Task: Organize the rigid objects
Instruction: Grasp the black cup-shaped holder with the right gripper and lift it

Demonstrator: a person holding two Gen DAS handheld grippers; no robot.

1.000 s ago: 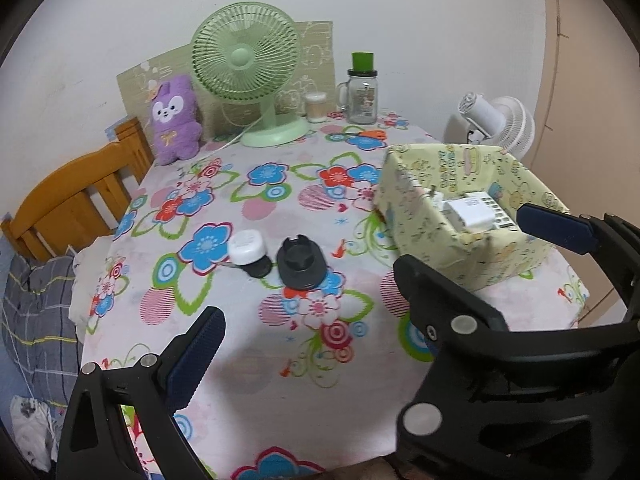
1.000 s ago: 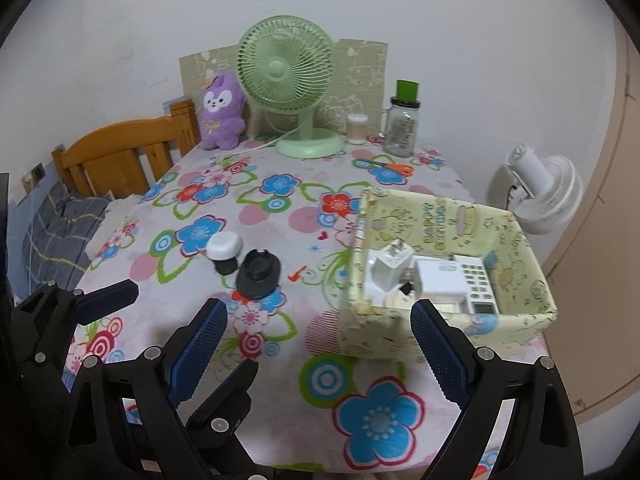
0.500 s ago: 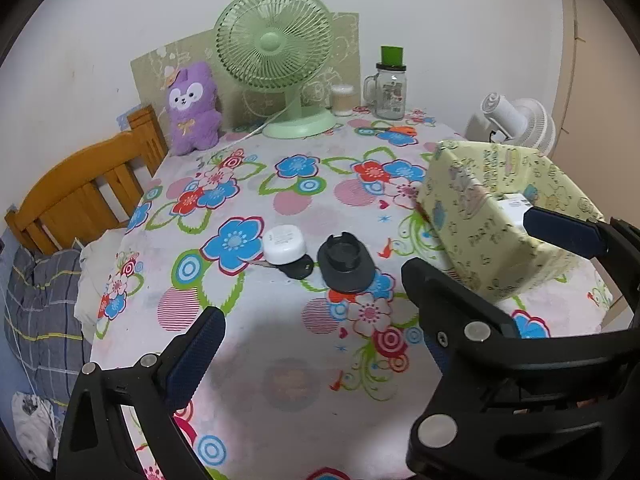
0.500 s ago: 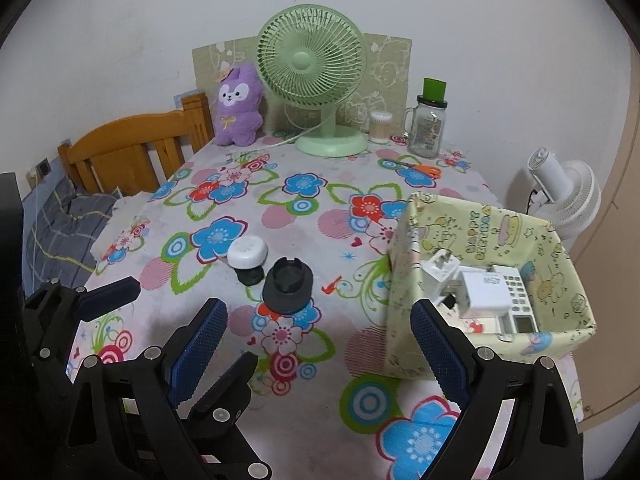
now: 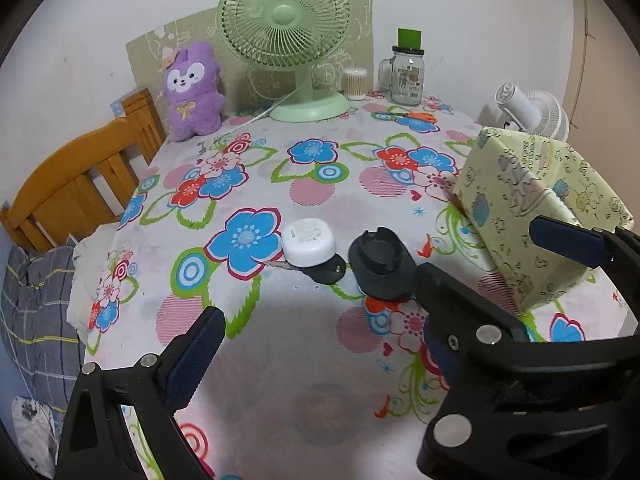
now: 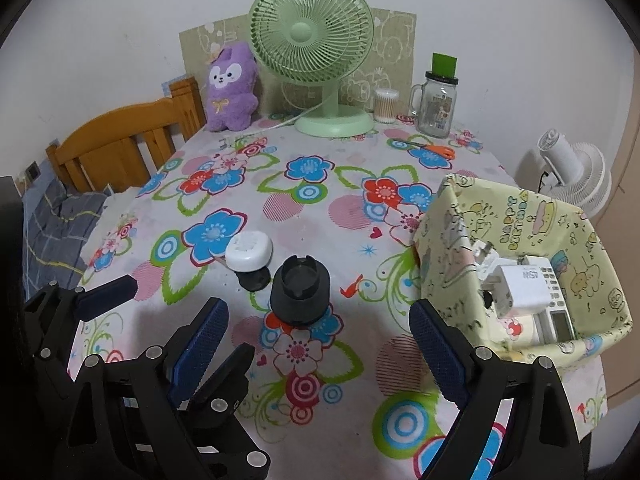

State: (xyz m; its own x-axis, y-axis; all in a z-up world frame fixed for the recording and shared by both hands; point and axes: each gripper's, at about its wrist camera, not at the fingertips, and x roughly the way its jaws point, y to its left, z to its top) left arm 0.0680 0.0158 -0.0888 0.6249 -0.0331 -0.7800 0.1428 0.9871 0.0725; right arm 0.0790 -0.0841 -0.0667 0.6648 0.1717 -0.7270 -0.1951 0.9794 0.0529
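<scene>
Box (image 6: 516,216) printed "HAPPY BIRTHDAY", white charger (image 6: 520,286) marked "45W"

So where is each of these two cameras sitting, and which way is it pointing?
Left wrist: on the left gripper, facing forward over the flowered table toward the green fan; its own open fingers show, and the right gripper crosses in at right.
Right wrist: on the right gripper, same direction, looking into the yellow box; the left gripper shows at left.
Both share the white round plug and black cap.
</scene>
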